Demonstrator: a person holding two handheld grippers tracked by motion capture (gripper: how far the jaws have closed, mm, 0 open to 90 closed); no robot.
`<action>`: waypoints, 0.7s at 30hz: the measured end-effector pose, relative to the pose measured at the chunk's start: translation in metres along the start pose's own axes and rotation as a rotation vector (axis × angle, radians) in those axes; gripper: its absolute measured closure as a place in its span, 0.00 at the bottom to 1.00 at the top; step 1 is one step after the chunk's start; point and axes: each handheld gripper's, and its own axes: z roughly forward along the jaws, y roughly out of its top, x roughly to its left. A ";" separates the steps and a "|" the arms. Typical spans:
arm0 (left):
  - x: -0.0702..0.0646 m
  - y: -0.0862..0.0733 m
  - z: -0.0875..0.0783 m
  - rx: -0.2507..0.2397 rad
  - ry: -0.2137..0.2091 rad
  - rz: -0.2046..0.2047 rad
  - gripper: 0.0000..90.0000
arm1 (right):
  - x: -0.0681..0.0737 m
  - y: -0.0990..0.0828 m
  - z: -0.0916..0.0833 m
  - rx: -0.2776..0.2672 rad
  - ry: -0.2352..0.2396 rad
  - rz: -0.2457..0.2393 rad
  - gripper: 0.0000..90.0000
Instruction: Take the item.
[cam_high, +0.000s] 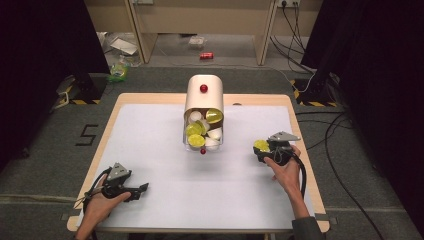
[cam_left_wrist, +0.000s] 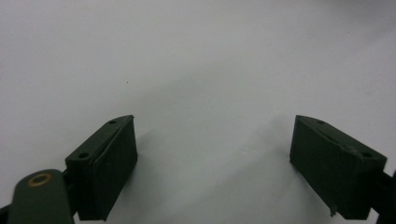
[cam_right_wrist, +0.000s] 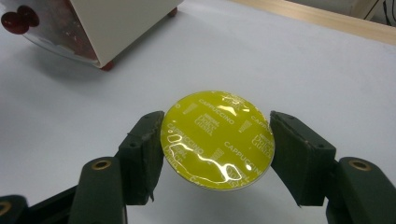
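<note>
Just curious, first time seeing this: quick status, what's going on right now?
Right hand-held gripper shut on yellow capsule. Left hand-held gripper open, empty, over white mat. Capsule bin apart, nothing in the way.

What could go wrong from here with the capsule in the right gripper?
The right gripper pinches the yellow-lidded capsule only at its thin rim, so it might tilt or pop out. The dispenser stands open with more capsules at its mouth; a bump could spill them onto the table.
</note>
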 end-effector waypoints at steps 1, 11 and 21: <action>0.000 0.000 0.000 0.000 0.000 0.000 0.16 | 0.000 0.000 0.001 0.000 0.001 -0.003 0.42; 0.000 0.000 0.000 -0.001 0.005 0.003 0.16 | -0.005 -0.009 0.009 0.028 -0.020 0.016 0.42; 0.000 0.000 0.000 -0.001 0.005 0.004 0.16 | -0.007 -0.013 0.013 0.049 -0.021 0.012 0.42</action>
